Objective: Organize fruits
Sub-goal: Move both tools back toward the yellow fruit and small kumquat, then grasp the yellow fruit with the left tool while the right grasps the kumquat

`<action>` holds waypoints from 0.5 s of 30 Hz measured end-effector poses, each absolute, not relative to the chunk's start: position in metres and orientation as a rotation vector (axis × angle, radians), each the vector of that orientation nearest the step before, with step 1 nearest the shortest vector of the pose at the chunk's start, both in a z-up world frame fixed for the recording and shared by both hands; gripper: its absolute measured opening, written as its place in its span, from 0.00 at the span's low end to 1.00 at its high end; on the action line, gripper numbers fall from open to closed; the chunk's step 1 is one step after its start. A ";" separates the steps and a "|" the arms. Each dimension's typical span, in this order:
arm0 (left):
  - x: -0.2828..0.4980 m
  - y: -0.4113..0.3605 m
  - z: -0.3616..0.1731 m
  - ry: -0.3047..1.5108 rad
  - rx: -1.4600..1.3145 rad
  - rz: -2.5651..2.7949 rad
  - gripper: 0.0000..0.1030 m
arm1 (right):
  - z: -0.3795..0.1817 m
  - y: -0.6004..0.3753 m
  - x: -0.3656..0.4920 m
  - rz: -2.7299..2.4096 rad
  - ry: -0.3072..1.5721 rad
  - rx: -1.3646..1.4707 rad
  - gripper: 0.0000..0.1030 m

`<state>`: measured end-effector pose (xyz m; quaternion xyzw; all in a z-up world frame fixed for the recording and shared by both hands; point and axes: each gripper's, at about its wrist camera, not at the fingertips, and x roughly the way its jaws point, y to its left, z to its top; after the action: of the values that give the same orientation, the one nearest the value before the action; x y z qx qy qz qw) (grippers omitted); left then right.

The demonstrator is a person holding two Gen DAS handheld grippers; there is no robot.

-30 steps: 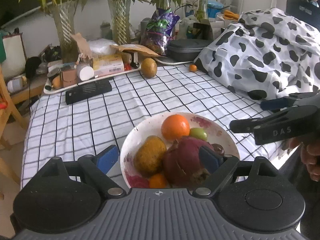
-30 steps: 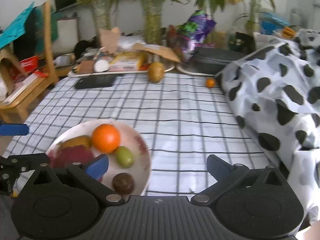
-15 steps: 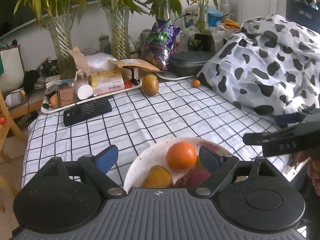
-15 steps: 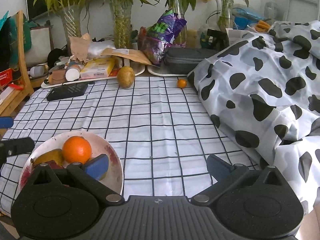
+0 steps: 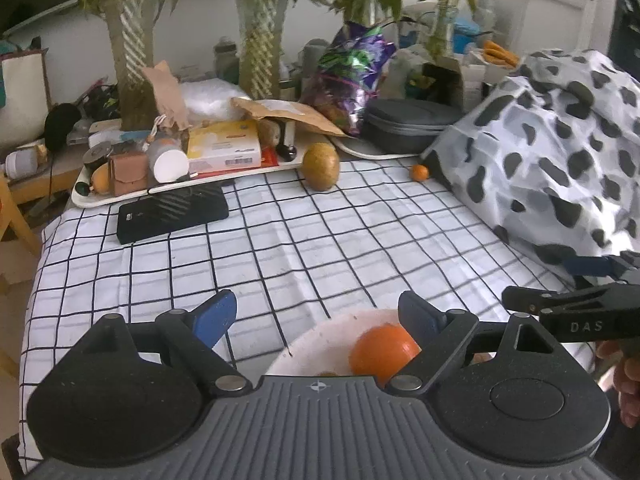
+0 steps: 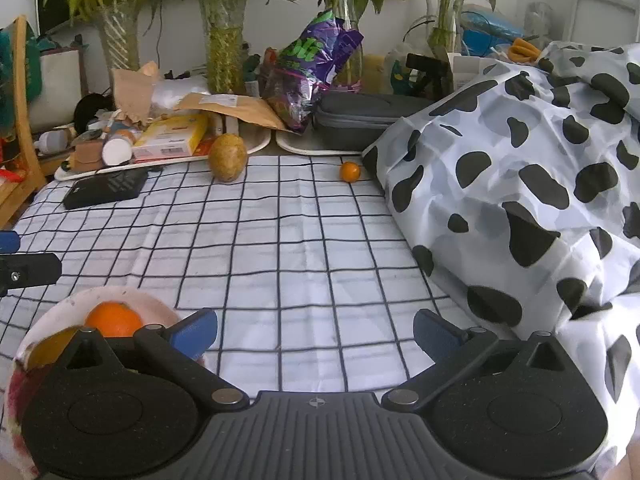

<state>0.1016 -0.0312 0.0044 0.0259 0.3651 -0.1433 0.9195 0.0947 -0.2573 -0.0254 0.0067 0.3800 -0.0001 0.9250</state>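
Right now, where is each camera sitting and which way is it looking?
Left wrist view: sits on the left gripper, looking down across the checked tablecloth; its open jaws frame a plate with an orange; the right gripper and fingers show.
Right wrist view: sits on the right gripper, facing likewise; open jaws, left gripper's tip at the edge.
Shared: plate, orange, brown fruit, small orange fruit, spotted cloth.

Left hand-held gripper (image 5: 316, 316): jaws wide apart, nothing between the blue pads, angled downward.
Right hand-held gripper (image 6: 316, 330): jaws wide apart, empty, angled downward.
Right hand (image 5: 626, 376): fingers wrapped around the handle.
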 end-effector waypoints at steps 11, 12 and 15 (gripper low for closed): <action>0.148 -0.032 -0.001 0.746 0.008 -0.289 0.85 | -0.031 -0.262 0.138 -0.007 0.794 0.016 1.00; 0.151 -0.032 -0.002 0.742 0.004 -0.294 0.85 | -0.031 -0.263 0.142 -0.008 0.794 0.015 1.00; 0.164 -0.036 -0.004 0.731 0.011 -0.307 0.85 | -0.033 -0.265 0.155 -0.013 0.795 0.014 1.00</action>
<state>0.1641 -0.0359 -0.0042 0.0052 0.3560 -0.1493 0.9225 0.1550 -0.2652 -0.0327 0.0068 0.3869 -0.0064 0.9221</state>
